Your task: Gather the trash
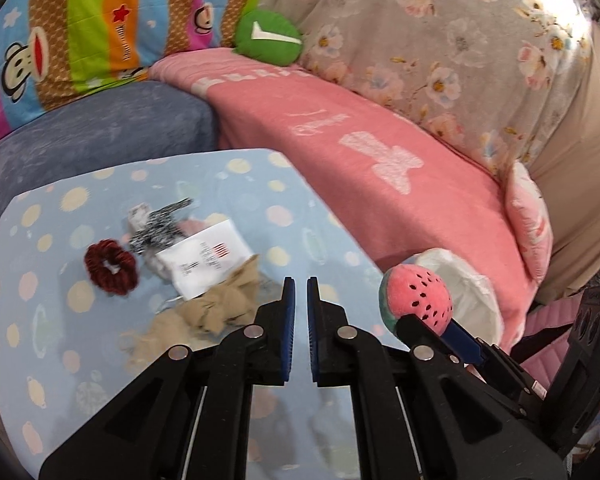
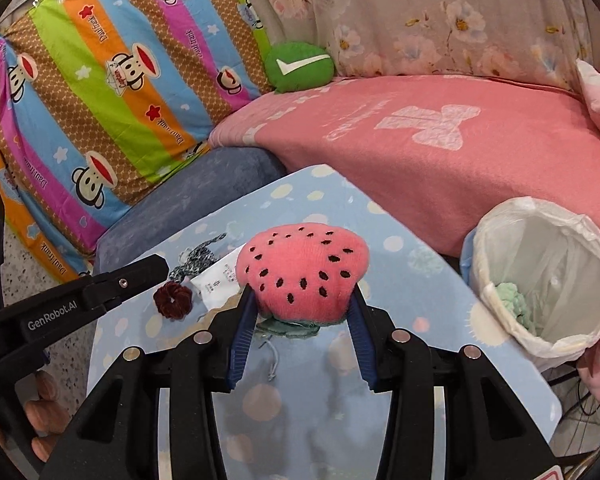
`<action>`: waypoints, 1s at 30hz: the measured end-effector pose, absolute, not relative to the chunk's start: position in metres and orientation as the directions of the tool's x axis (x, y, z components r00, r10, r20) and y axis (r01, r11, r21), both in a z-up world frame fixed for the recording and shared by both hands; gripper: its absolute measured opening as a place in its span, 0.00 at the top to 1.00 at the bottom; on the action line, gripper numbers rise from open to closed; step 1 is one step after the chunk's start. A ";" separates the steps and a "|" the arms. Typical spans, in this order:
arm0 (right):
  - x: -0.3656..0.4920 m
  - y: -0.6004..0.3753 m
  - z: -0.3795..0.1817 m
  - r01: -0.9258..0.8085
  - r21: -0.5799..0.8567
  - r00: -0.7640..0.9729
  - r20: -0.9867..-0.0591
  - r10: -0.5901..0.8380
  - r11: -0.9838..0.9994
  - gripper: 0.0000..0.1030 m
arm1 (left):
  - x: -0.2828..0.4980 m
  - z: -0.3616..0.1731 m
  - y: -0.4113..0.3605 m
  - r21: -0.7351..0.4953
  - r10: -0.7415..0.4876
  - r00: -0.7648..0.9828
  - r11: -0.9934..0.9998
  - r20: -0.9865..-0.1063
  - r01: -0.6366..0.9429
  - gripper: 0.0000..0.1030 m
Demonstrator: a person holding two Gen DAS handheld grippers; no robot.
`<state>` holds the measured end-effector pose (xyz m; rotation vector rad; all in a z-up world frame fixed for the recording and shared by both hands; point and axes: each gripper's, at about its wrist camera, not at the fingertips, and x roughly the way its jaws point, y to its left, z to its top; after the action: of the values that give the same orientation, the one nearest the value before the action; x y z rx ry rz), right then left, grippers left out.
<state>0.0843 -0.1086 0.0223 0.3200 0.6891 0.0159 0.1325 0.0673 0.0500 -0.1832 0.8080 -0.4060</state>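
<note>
My right gripper (image 2: 303,300) is shut on a pink watermelon plush (image 2: 302,272) and holds it above the blue dotted table (image 2: 400,320); the plush also shows in the left wrist view (image 1: 416,300). A bin lined with a white bag (image 2: 548,280) stands at the table's right edge with a green lump (image 2: 512,300) inside. My left gripper (image 1: 301,292) is shut and empty over the table. Ahead of it lie a beige cloth (image 1: 220,308), a white paper packet (image 1: 208,260), a dark red scrunchie (image 1: 110,266) and a black-and-white knit piece (image 1: 160,226).
A pink blanket (image 1: 380,168) covers the sofa behind the table. A blue cushion (image 1: 100,140), a striped monkey-print pillow (image 2: 100,80) and a green check-mark cushion (image 1: 268,38) lie at the back. The floor (image 2: 48,272) shows to the left.
</note>
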 end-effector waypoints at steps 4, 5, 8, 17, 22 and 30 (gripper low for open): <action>0.074 -0.142 0.031 0.147 0.273 0.793 -0.607 0.052 0.951 0.58 | 0.133 0.063 0.041 -0.331 -0.476 0.601 0.879 -0.642 0.343 0.95; 0.071 -0.151 0.032 0.161 0.271 0.794 -0.606 0.038 0.949 0.58 | 0.135 0.065 0.034 -0.340 -0.491 0.592 0.871 -0.639 0.356 0.95; 0.065 -0.175 0.031 0.201 0.282 0.794 -0.608 0.013 0.938 0.58 | 0.136 0.069 0.025 -0.350 -0.508 0.589 0.861 -0.629 0.369 0.95; 0.061 -0.175 0.001 0.195 0.310 0.768 -0.638 0.052 0.931 0.58 | 0.139 0.027 0.083 -0.353 -0.434 0.586 0.900 -0.684 0.255 0.73; 0.071 -0.146 -0.023 0.152 0.325 0.738 -0.666 0.112 0.933 0.58 | 0.136 -0.026 0.135 -0.283 -0.298 0.580 0.952 -0.758 0.119 0.35; 0.084 -0.108 -0.048 0.114 0.327 0.691 -0.705 0.162 0.938 0.58 | 0.151 -0.091 0.159 -0.259 -0.256 0.496 0.964 -0.830 0.065 0.35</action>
<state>0.0840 -0.1081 -0.0476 0.3625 0.8125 0.0274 0.1505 0.1590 -0.0907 -0.2034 1.0354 -0.1966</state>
